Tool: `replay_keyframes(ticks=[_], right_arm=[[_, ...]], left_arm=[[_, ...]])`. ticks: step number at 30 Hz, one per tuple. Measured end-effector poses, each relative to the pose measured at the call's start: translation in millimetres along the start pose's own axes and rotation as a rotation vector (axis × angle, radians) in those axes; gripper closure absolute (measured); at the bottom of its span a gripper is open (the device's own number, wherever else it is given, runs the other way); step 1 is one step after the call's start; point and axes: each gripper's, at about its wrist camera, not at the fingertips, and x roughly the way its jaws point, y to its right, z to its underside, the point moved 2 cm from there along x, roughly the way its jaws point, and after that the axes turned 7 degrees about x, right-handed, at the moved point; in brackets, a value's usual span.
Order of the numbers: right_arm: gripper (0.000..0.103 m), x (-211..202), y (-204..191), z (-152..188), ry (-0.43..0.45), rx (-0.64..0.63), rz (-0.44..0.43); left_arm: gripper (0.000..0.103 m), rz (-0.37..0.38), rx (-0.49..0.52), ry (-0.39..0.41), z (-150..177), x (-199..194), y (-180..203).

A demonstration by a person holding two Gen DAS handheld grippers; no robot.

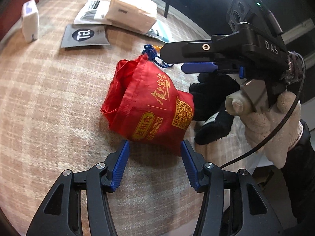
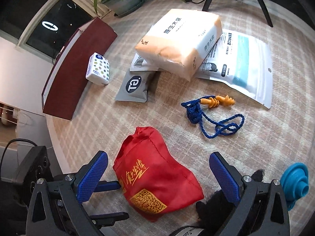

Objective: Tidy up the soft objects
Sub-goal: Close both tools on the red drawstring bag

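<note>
The red bag [image 1: 149,106] lies on the checked worktop [image 1: 49,102], mouth towards the blue cord [image 2: 212,118], long axis along the left tool [image 1: 155,149]. Its near end sits between that tool's open, untouching jaws. The right tool [image 2: 157,173], also open, hangs above it. A black glove [image 1: 212,106] beside is half hidden.

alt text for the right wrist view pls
A red fabric drawstring pouch with gold print lies on the checked cloth between the open right gripper. Beyond it lie orange earplugs on a blue cord, a white tissue pack and a grey sachet.
</note>
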Motion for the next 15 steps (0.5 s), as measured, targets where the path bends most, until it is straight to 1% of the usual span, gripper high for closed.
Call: replay_keyframes(ticks=[2, 8, 15], right_arm=[[0.001, 1.8, -0.2, -1.0, -0.008, -0.007, -0.001], [0.001, 14.8, 1.3, -1.0, -0.035, -0.018, 0.034], [0.001, 23.4, -2.8, 3.2, -0.058, -0.034, 0.038]], left_arm=[[0.05, 0.007, -0.012, 0.003, 1.2, 2.4, -1.6], [0.05, 0.014, -0.035, 0.005, -0.8, 13.6, -2.3], [0.05, 0.034, -0.061, 0.026, -4.1, 18.3, -3.3]])
